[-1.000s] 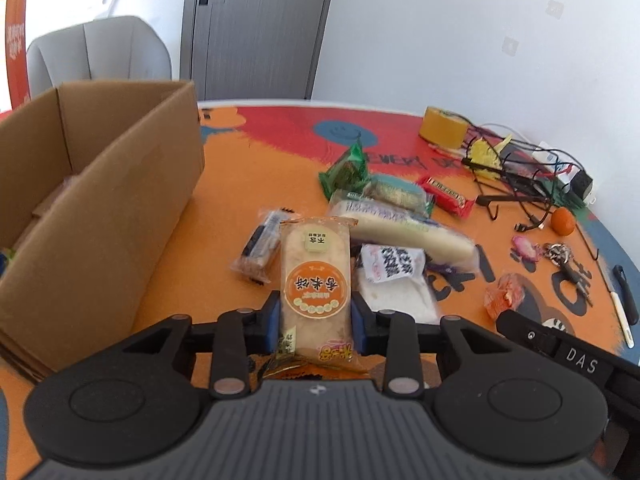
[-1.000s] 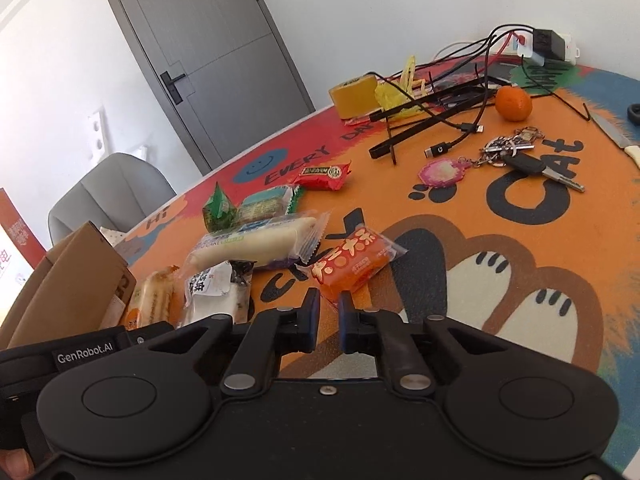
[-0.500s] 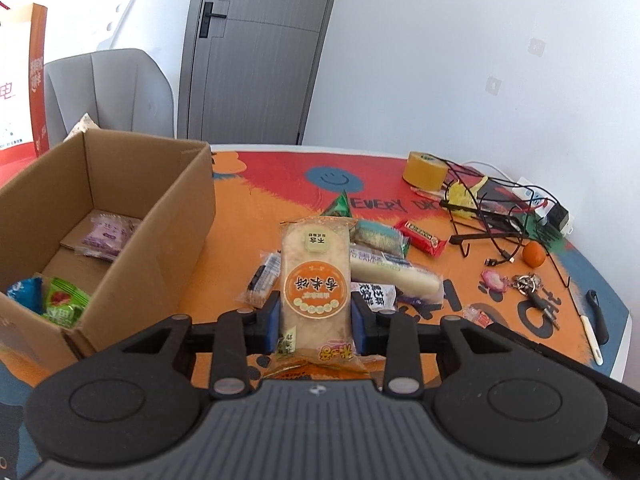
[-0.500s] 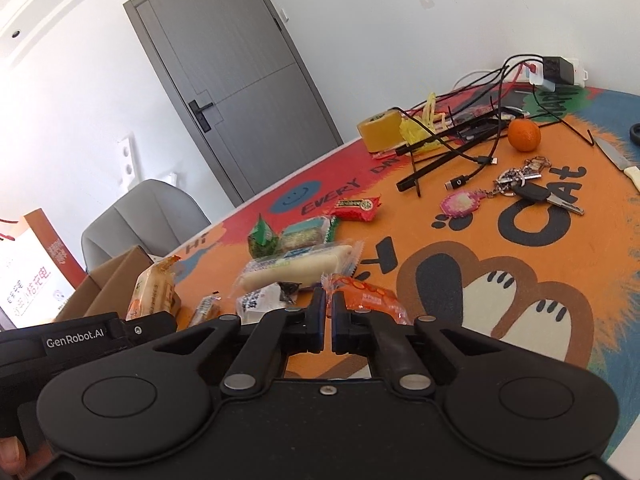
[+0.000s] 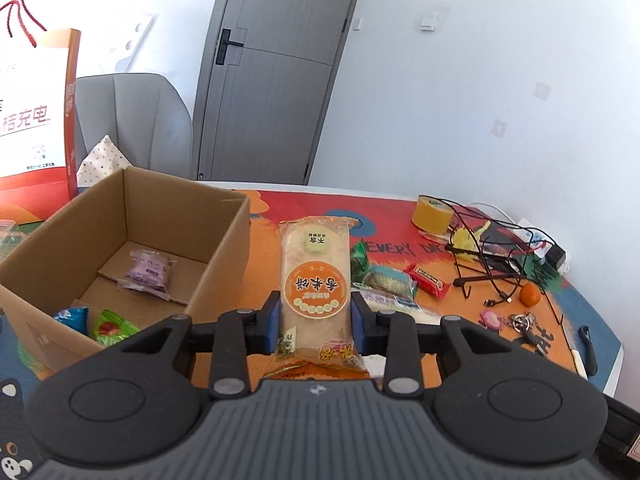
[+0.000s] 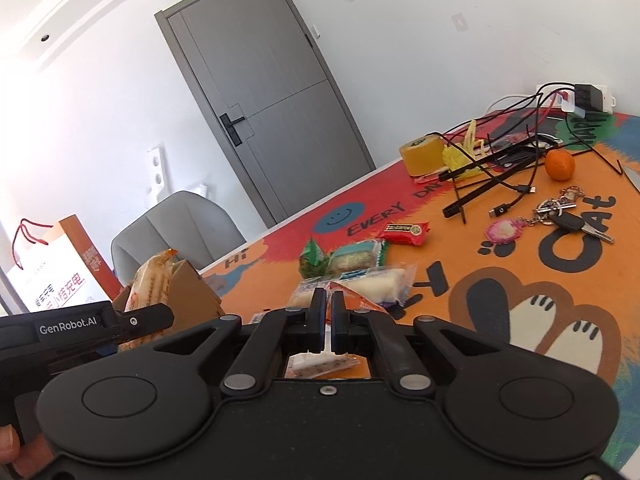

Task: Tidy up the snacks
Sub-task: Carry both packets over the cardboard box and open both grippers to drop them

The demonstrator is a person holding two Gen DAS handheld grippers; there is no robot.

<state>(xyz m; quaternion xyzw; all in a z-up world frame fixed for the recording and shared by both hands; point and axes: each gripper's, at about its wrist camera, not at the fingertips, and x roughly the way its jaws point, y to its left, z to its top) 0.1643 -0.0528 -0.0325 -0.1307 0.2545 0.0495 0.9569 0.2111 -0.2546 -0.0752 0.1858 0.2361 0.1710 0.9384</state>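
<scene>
Near the desk's left edge, an open cardboard box holds a purple packet and two green ones. Just right of it the left gripper clamps a rice cake packet above the desk. The right gripper is clenched on a thin wrapper edge of an orange packet over the snack pile.

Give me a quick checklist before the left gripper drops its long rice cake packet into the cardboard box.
1. Left gripper clamped on long clear rice cake packet with round orange label: ok.
2. Open brown cardboard box has bare floor left: ok.
3. Packet above the box opening: not ok, it is right of the box wall.
4. Right gripper shut at small orange snack packet edge, firm hold: cannot tell.
</scene>
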